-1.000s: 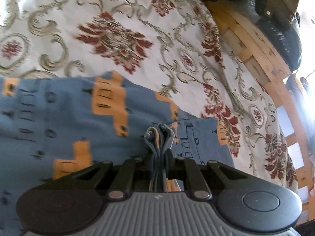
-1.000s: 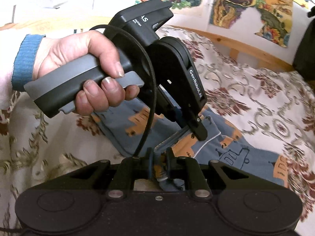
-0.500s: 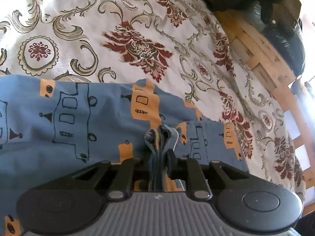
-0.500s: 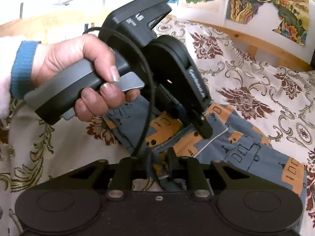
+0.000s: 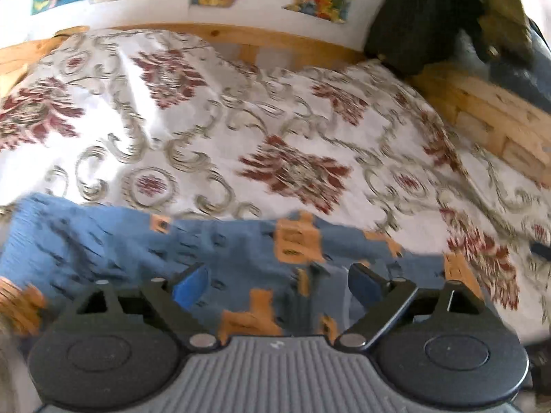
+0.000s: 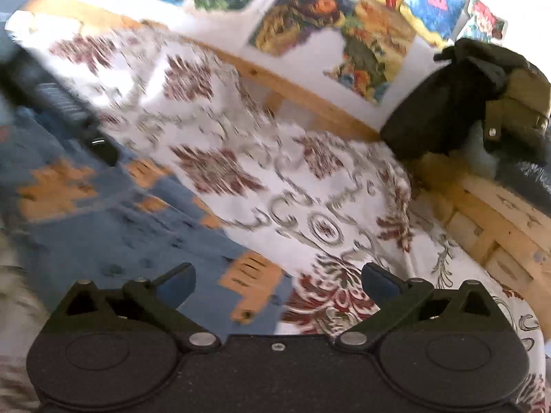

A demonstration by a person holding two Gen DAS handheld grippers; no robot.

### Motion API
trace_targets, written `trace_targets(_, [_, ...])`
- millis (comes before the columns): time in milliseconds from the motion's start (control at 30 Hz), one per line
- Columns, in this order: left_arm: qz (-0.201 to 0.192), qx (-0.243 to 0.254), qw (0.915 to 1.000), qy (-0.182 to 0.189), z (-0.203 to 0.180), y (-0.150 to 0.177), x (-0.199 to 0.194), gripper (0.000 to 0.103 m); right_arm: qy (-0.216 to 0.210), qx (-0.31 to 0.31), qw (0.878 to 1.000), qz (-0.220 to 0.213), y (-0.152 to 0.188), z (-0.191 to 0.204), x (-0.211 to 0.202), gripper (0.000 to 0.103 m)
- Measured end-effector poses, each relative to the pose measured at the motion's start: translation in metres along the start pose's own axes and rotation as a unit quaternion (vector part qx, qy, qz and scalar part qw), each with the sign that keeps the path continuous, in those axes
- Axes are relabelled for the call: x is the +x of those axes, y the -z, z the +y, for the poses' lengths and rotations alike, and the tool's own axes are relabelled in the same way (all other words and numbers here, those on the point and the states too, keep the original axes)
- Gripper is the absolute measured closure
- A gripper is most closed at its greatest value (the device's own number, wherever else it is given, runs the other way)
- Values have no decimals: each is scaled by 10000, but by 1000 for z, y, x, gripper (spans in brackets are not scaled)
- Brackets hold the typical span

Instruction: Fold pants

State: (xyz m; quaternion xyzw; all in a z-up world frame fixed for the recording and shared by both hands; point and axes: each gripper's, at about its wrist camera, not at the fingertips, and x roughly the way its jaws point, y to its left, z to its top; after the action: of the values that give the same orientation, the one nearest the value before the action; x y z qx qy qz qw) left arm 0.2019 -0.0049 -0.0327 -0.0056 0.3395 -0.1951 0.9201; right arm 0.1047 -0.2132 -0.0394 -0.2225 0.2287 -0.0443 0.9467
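One pair of pants is lying on the bed, blue with orange blocks, also showing in the right wrist view. One patterned bedspread is covering the bed. One wooden bed frame is running along the far and right edges. Two grippers are showing: the left gripper and the right gripper, each spreading two fingers wide with nothing between them. One dark bundle is sitting at the far corner of the frame. Posters are hanging on the wall, at least five, blur preventing an exact count.
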Motion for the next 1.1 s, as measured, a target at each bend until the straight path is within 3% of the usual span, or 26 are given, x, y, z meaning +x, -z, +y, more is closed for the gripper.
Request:
trace_targets(100, [90, 593, 9976, -354, -19, 14, 17, 11, 0, -62, 10000, -10, 4, -2, 24, 1])
trace_targets(167, [213, 776, 9946, -651, -22, 22, 28, 7, 10, -193, 9996, 209, 11, -1, 40, 1])
trace_targets(367, [173, 568, 9969, -510, -11, 22, 24, 4, 237, 424, 9979, 420, 24, -38, 44, 1])
trace_targets(467, [-298, 447, 9972, -517, -12, 19, 8, 4, 423, 382, 9983, 148, 16, -41, 31, 1])
trace_targets(533, [-568, 570, 9947, -643, -17, 14, 5, 4, 298, 184, 9994, -27, 8, -33, 30, 1])
trace_targets(633, [-356, 640, 9918, -1052, -17, 5, 25, 3, -16, -61, 10000, 50, -2, -18, 46, 1])
trace_targets(767, [-83, 318, 9951, -931, 1, 6, 38, 2, 277, -342, 9983, 376, 5, -15, 68, 1])
trace_targets(900, [-98, 233, 9949, -971, 4, 3, 17, 3, 466, 74, 9986, 250, 5, -26, 37, 1])
trace_targets(1100, [176, 110, 9970, -743, 4, 17, -17, 2, 75, 220, 9992, 312, 23, -10, -24, 1])
